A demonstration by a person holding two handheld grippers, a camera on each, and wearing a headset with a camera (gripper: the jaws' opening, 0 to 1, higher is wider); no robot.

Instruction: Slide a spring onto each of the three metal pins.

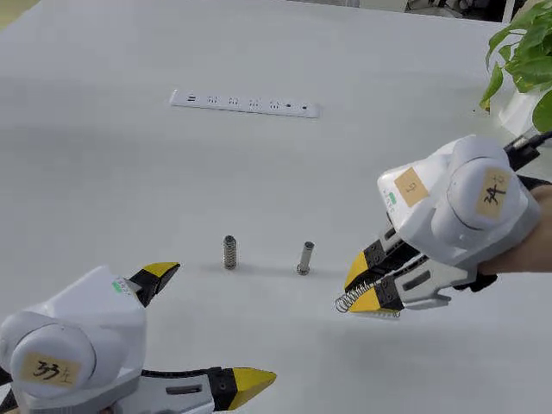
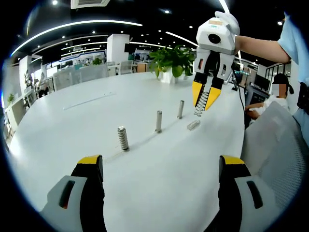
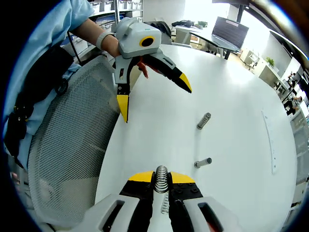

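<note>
Our left gripper (image 1: 214, 324) is wide; our right gripper (image 1: 360, 291) holds a spring (image 1: 348, 300), right of the upright bare pin (image 1: 305, 257).

Left gripper (image 1: 216, 323) gapes wide, held low; right gripper (image 1: 355, 291), raised, pinches a spring (image 1: 347, 301).

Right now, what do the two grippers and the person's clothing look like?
Both the left gripper and right gripper have rounded white bodies, black jaws with yellow tips, and a tan sticker with handwritten numbers. A black cable leaves the right one. The person wears a light blue short sleeve.
</note>
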